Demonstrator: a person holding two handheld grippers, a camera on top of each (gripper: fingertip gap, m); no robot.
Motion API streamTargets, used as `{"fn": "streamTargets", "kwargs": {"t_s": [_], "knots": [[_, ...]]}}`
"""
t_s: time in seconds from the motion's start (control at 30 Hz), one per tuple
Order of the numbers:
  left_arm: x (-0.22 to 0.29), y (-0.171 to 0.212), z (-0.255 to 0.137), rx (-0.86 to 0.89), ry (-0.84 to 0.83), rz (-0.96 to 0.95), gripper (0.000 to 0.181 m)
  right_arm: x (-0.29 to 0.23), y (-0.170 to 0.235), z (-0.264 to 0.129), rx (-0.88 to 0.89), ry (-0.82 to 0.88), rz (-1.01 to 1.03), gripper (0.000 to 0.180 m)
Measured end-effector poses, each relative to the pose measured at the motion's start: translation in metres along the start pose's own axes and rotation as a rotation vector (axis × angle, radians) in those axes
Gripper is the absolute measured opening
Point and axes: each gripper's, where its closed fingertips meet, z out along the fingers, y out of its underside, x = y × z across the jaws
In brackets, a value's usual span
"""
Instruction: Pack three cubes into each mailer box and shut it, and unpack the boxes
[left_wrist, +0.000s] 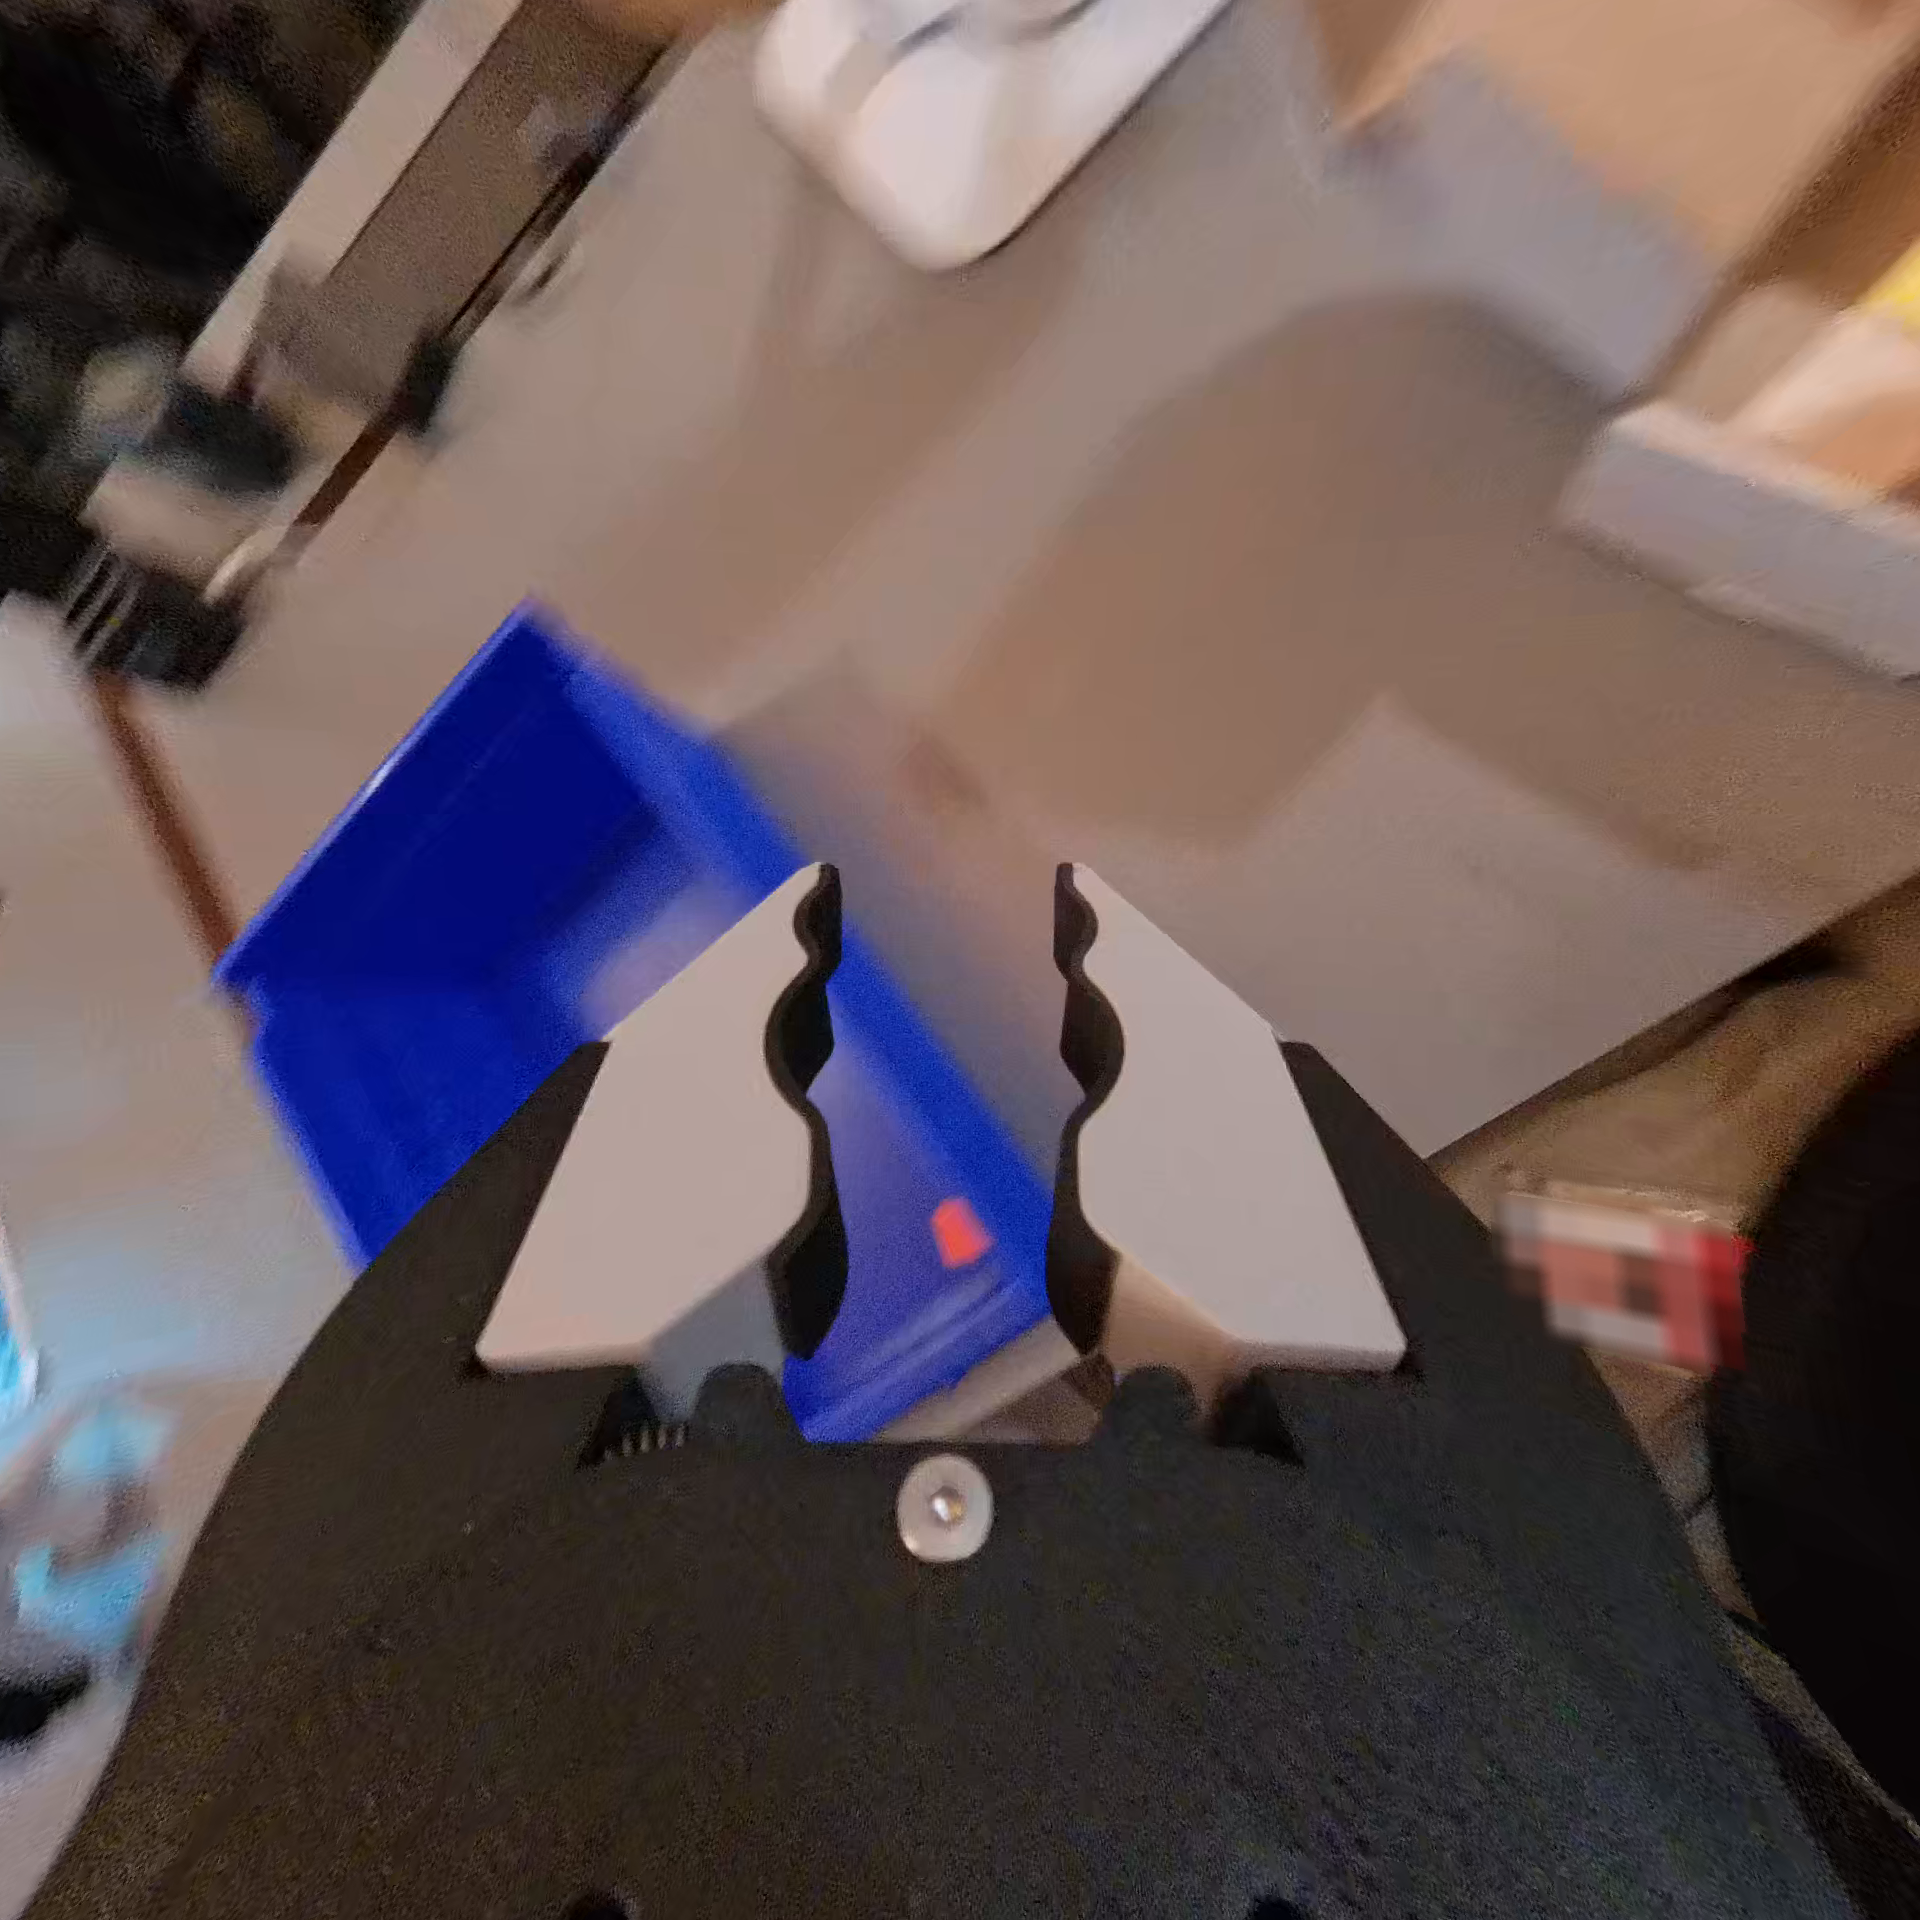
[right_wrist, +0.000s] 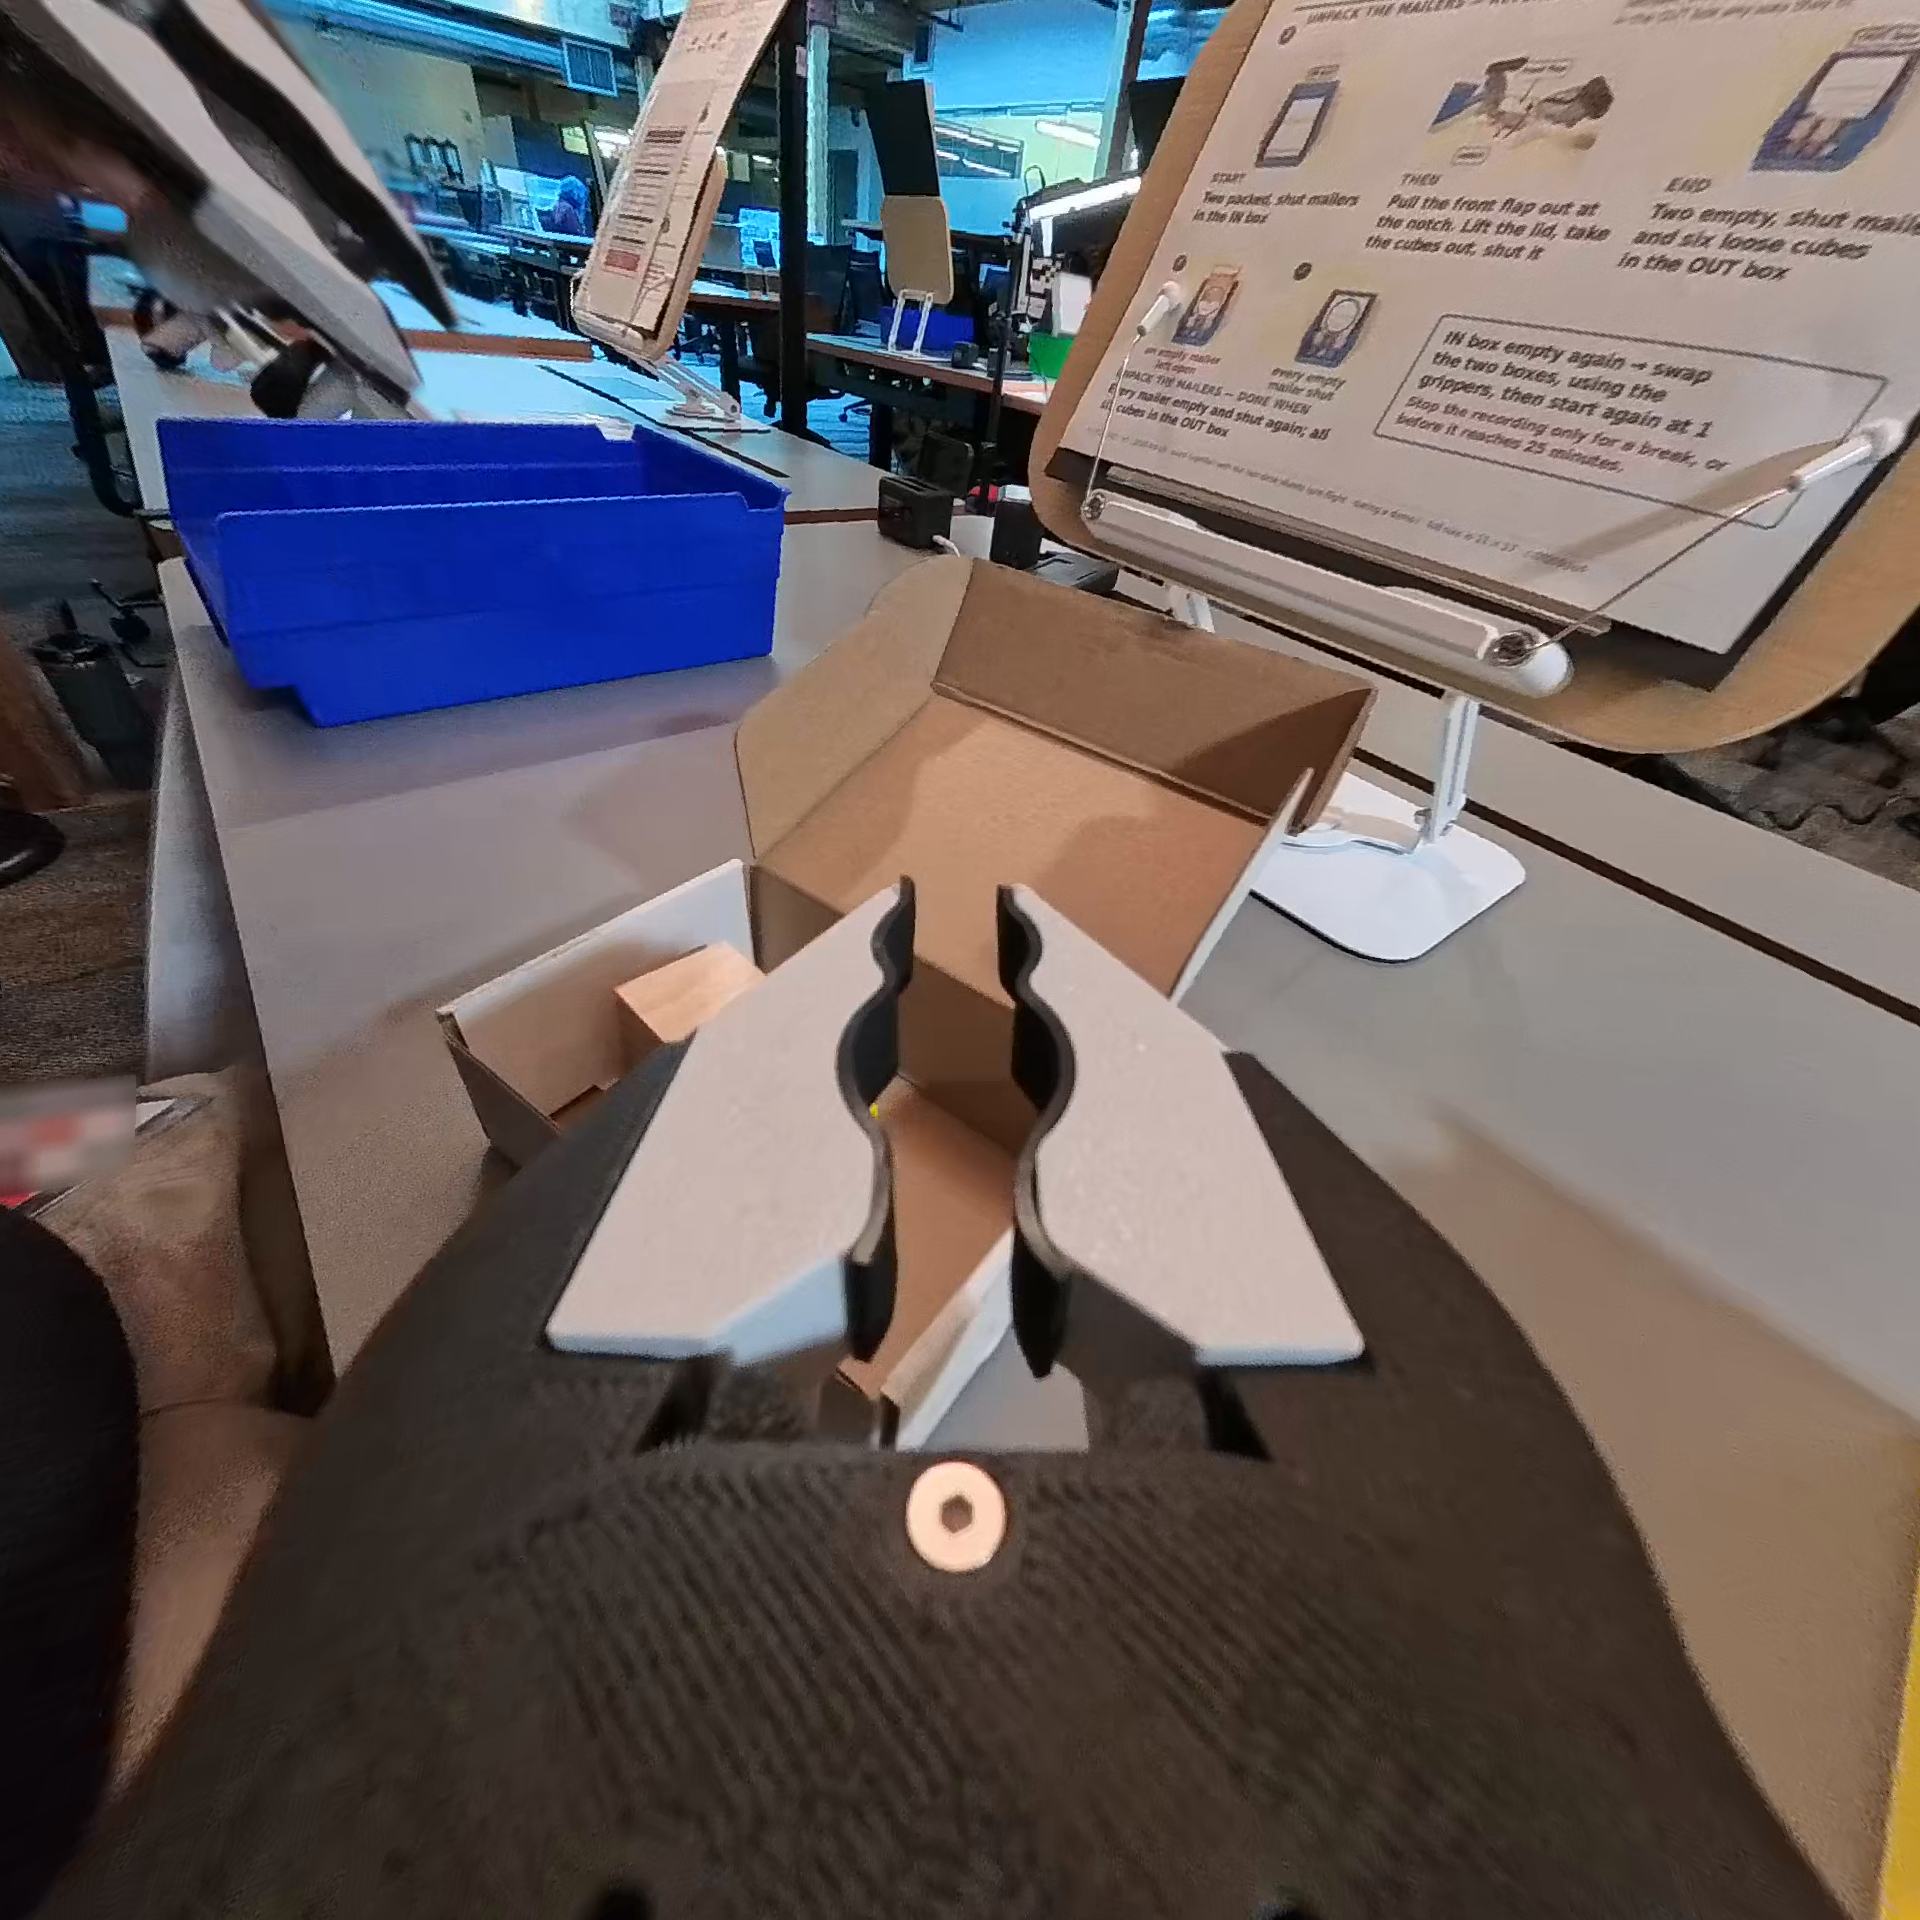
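An open cardboard mailer box (right_wrist: 582, 997) stands on the grey table (right_wrist: 468, 852), its lid (right_wrist: 1039, 790) upright. One wooden cube (right_wrist: 686, 992) lies at its left end; the rest of the inside is hidden by my fingers. My right gripper (right_wrist: 956, 904) is open and empty, just above the box's near side. My left gripper (left_wrist: 948, 883) is open and empty, held in the air over a blue bin (left_wrist: 468, 935). It also shows blurred at the upper left of the right wrist view (right_wrist: 343, 281). The box is a brown blur in the left wrist view (left_wrist: 1299, 540).
The blue bin (right_wrist: 468, 561) sits at the table's far left; its inside is hidden. A tilted instruction board (right_wrist: 1507, 312) on a white stand (right_wrist: 1392, 883) is behind and right of the box. A second board on a stand (right_wrist: 665, 187) is farther back. The table edge (right_wrist: 208, 883) runs along the left. There is about 35 cm between the tips of the two grippers.
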Motion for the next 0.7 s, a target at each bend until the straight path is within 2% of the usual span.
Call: {"fn": "streamTargets", "kwargs": {"t_s": [0.03,0.1,0.17,0.3,0.53,0.63,0.7], "knots": [[-0.022,0.021,-0.009,-0.018,-0.039,-0.061,0.037,-0.001,0.001,0.001,-0.005,-0.002,-0.003,0.014],[-0.042,0.057,-0.017,-0.021,-0.033,-0.181,0.037,-0.004,0.004,0.005,-0.017,-0.007,-0.007,0.014],[-0.038,0.093,-0.006,-0.062,0.034,-0.267,0.036,-0.005,0.007,0.01,-0.028,-0.012,-0.002,0.014],[-0.015,0.159,0.031,-0.251,0.138,-0.273,0.049,-0.008,0.008,0.018,-0.028,-0.018,0.026,0.013],[-0.011,0.184,0.06,-0.415,0.31,-0.257,0.05,-0.013,0.004,0.028,-0.017,-0.011,-0.015,0.012],[-0.001,0.188,0.063,-0.49,0.439,-0.238,0.057,-0.016,0.006,0.032,-0.03,-0.02,-0.034,0.013],[-0.011,0.201,0.068,-0.573,0.387,-0.179,0.049,-0.017,0.006,0.032,-0.033,-0.015,-0.054,0.012]]}}
